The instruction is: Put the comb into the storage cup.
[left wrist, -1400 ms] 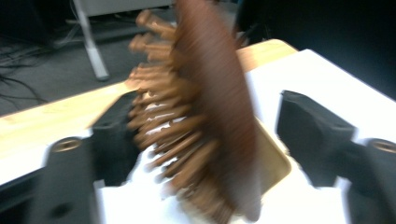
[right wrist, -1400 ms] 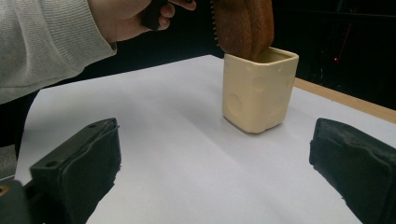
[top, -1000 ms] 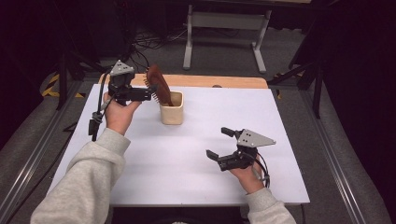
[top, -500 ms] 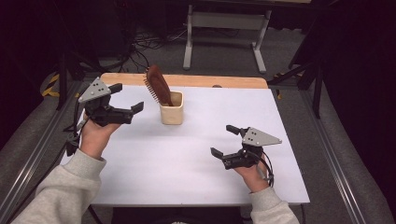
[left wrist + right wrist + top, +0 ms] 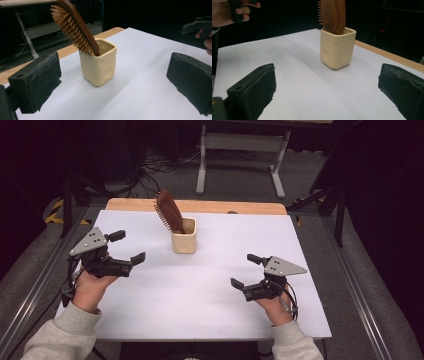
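While dark floor, cables and a grey metal stand (image 5: 240, 150) surround the white counter (image 5: 210, 300), the hairbrush (image 5: 169, 211) leans in the cream cup (image 5: 183, 236) near its far edge; left claw (image 5: 127, 247) and right claw (image 5: 245, 271) gape empty.

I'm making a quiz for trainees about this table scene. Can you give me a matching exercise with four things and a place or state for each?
Things:
1. hairbrush
2. cup
3. left gripper
4. right gripper

Places or states:
a. cream, standing on the white sheet
b. open, at the table's right side
c. leaning, bristle end up, in the cup
d. open, left of the cup

Pairs: 1-c, 2-a, 3-d, 4-b
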A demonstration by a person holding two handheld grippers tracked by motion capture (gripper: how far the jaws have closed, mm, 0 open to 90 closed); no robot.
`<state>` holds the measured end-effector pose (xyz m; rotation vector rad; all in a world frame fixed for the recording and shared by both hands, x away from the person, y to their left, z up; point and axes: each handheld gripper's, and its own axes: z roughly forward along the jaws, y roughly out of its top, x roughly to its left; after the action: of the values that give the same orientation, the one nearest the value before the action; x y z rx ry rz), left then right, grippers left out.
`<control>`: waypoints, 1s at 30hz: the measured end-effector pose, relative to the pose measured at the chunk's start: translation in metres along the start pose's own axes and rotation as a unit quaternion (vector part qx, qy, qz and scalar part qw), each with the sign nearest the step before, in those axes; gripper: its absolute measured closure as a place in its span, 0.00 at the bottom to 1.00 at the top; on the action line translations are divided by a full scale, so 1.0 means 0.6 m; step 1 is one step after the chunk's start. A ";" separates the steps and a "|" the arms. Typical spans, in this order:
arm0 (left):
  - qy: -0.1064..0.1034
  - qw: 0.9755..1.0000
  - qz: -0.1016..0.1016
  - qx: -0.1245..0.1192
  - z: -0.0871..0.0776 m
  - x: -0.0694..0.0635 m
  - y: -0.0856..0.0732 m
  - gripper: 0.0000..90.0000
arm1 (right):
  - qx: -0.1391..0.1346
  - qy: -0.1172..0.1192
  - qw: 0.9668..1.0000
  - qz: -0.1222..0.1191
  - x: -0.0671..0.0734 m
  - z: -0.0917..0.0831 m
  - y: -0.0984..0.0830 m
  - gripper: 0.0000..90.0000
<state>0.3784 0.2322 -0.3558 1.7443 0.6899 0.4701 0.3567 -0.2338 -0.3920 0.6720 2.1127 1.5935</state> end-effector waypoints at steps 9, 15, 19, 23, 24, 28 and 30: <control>-0.010 1.000 -0.002 0.000 -0.011 -0.001 -0.049 0.00 | 0.012 -0.002 1.000 0.002 -0.004 -0.007 -0.011 0.02; -0.016 1.000 -0.002 0.007 -0.010 -0.004 -0.079 0.00 | 0.019 -0.003 1.000 0.004 -0.005 -0.010 -0.020 0.02; -0.020 1.000 -0.003 0.011 -0.009 -0.007 -0.096 0.00 | 0.020 -0.002 1.000 0.005 -0.005 -0.011 -0.024 0.02; -0.026 0.999 -0.018 0.013 -0.007 -0.005 -0.122 0.00 | 0.024 -0.002 1.000 0.007 -0.006 -0.012 -0.031 0.02; -0.026 0.999 -0.018 0.013 -0.007 -0.005 -0.122 0.00 | 0.024 -0.002 1.000 0.007 -0.006 -0.012 -0.031 0.02; -0.028 0.999 -0.032 0.014 -0.009 -0.001 -0.149 0.00 | 0.027 -0.003 1.000 0.012 -0.007 -0.013 -0.038 0.02; -0.029 0.999 -0.039 0.012 -0.009 -0.002 -0.156 0.00 | 0.027 -0.003 1.000 0.011 -0.007 -0.013 -0.040 0.02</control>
<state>0.3545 0.2526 -0.4440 1.7393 0.7214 0.3569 0.3522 -0.2478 -0.4127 0.7197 2.1579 1.5492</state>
